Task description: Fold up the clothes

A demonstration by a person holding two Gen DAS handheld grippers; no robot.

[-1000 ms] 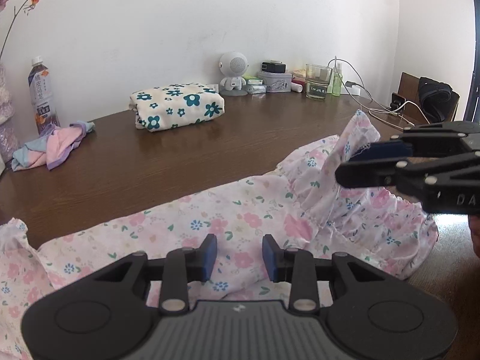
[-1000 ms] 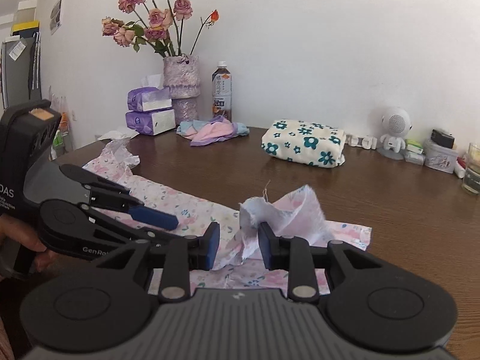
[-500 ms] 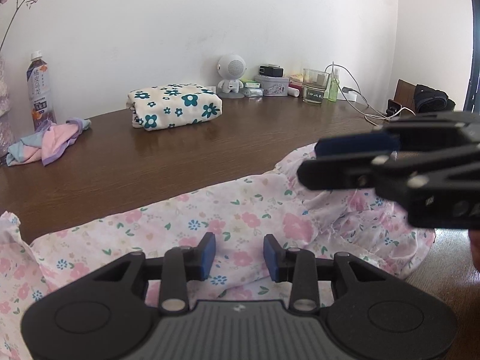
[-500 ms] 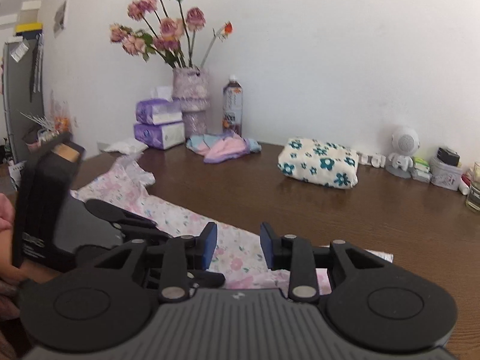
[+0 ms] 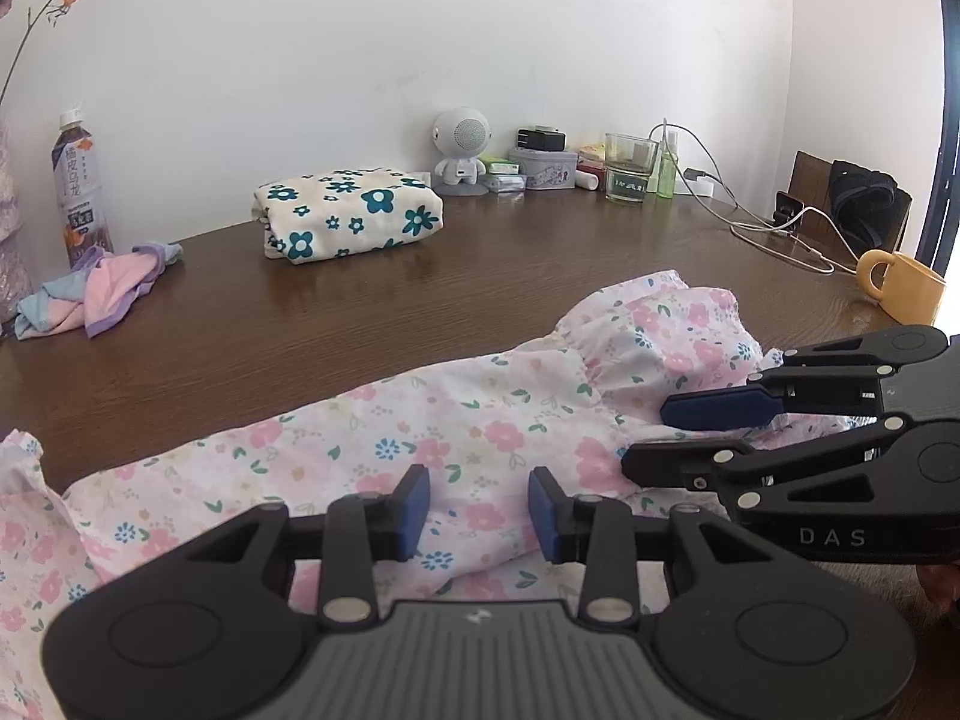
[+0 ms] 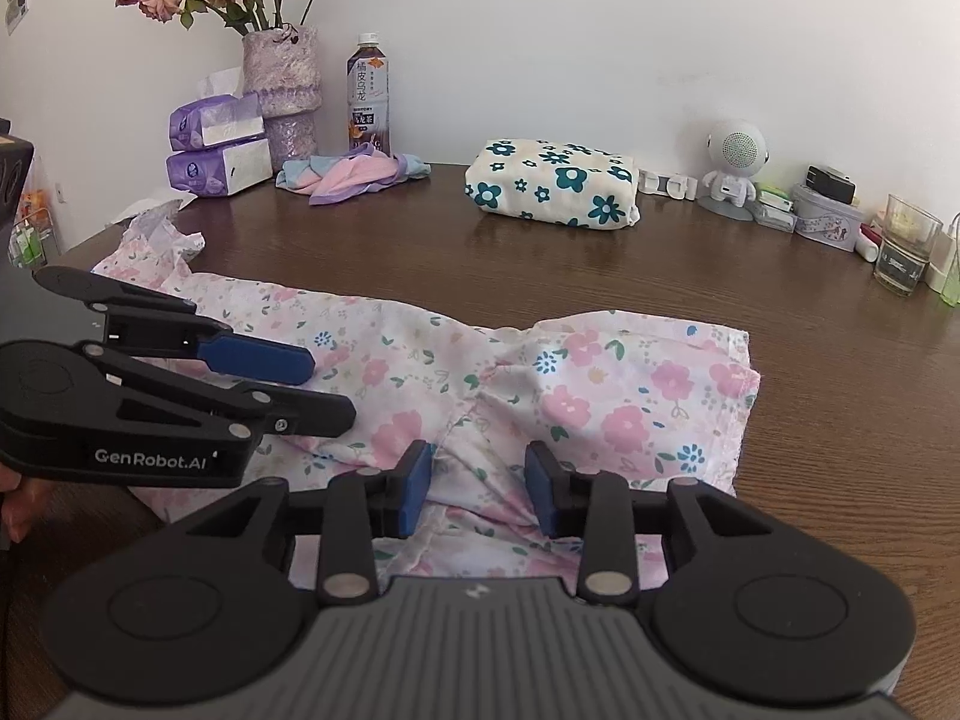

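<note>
Nearest the cameras, the left gripper (image 5: 480,507) and the right gripper (image 6: 478,489) are shown with jaws parted to a moderate width and nothing clamped between the blue pads. Each is poised low over the pink floral cotton garment (image 5: 420,450), which is spread lengthwise along the near edge of the dark brown wooden table (image 5: 480,276). Whether the pads touch the fabric cannot be told. In the right wrist view, one end of the garment (image 6: 600,384) is seen doubled over onto itself, so a first fold is judged to be laid and released; the gathered, ruffled end (image 5: 660,324) lies toward the right. The step in hand is judged to be the choice of fresh grip points. The next move calls for both grippers to close on a fabric edge and carry it over evenly, without dragging the layer beneath.

Farther back, a folded cream cloth with teal flowers (image 5: 348,213) rests well apart, with a crumpled pink and lilac cloth (image 5: 102,294) beside a brown tea bottle (image 5: 78,186).
</note>
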